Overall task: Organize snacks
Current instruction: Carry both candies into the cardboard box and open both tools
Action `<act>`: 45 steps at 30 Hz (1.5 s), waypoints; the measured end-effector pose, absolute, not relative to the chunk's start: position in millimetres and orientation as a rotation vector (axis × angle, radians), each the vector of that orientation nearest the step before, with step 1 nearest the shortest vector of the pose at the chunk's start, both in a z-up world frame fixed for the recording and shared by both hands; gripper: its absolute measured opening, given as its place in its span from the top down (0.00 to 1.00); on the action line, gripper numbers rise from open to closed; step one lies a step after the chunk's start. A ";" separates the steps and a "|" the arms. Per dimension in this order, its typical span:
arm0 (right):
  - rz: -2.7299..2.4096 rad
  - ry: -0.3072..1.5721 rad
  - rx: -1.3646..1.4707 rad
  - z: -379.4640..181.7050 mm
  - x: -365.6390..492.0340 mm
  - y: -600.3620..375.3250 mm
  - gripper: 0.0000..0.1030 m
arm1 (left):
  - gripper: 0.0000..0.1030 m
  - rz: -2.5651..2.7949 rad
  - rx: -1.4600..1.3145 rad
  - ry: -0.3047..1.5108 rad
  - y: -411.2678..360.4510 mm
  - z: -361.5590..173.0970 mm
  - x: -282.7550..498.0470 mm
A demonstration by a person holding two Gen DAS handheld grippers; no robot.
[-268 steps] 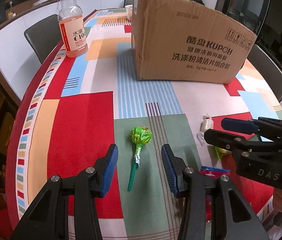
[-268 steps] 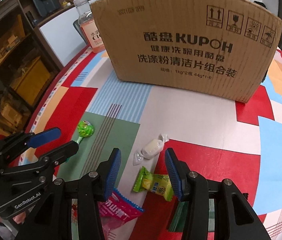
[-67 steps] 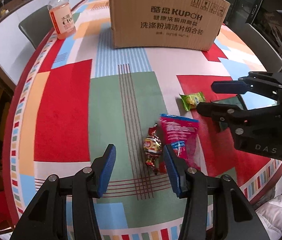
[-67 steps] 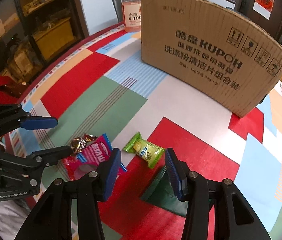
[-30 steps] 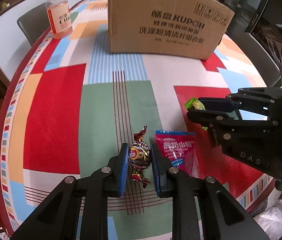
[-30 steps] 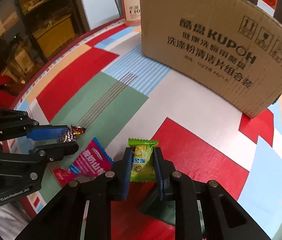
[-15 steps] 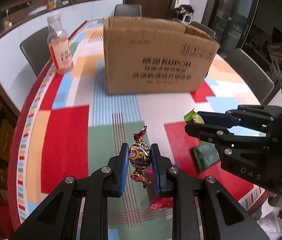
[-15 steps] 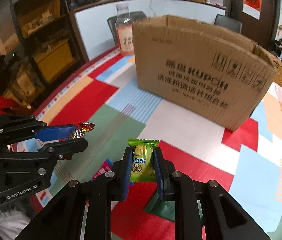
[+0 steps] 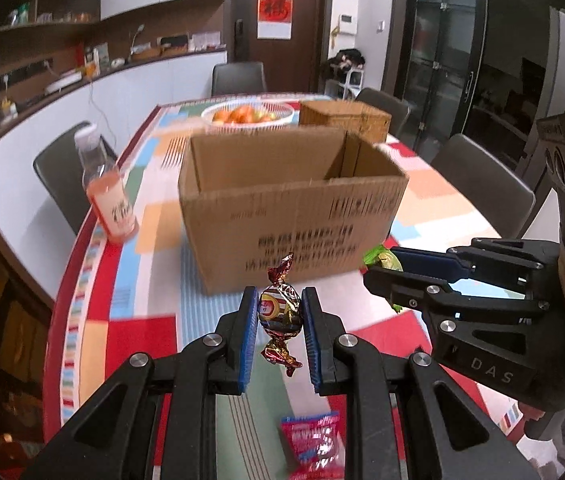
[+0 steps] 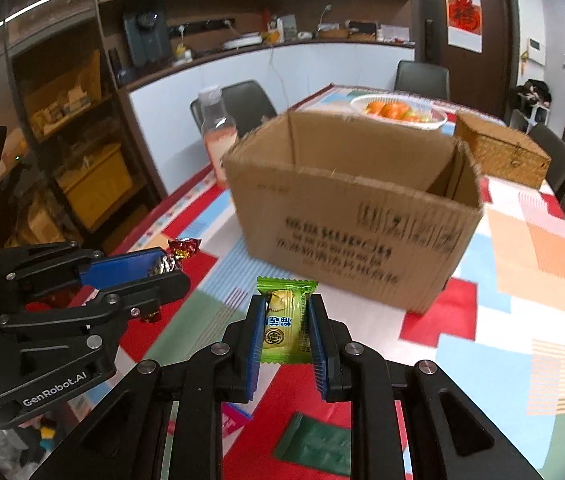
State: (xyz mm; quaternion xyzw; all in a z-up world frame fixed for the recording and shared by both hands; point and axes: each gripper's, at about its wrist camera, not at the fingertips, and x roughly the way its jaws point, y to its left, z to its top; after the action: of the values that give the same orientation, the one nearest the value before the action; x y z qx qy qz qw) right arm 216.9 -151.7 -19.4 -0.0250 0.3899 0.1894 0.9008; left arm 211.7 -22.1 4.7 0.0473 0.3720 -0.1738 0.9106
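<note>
Patchwork tablecloth, left claw clamping foil-wrapped candy, right claw clamping green sweet

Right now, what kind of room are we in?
Most likely a home dining room opening onto a kitchen: a long table under a colourful patchwork tablecloth, dark grey dining chairs around it, a white basket of fruit on the table, and a white counter with wall cabinets behind.

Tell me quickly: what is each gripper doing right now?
Left gripper: closed on the foil-wrapped candy.
Right gripper: closed on the green candy packet.
</note>
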 end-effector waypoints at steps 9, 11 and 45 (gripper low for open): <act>0.349 0.706 -0.021 15.5 228.0 -167.2 0.78 | 0.78 -0.366 0.100 0.684 -36.2 39.9 234.8; 0.344 0.685 -0.015 22.1 230.9 -170.1 0.78 | 0.78 -0.366 0.098 0.669 -38.2 46.4 239.5; 0.219 0.725 -0.001 29.0 340.8 -206.5 0.60 | 0.58 -0.282 0.170 0.730 -72.2 46.7 351.0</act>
State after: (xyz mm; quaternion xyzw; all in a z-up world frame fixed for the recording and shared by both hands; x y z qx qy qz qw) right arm 340.8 -206.5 29.0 -0.0003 0.3539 0.1070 0.9291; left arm 351.0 -72.2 46.7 0.0828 0.3554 -0.1373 0.9208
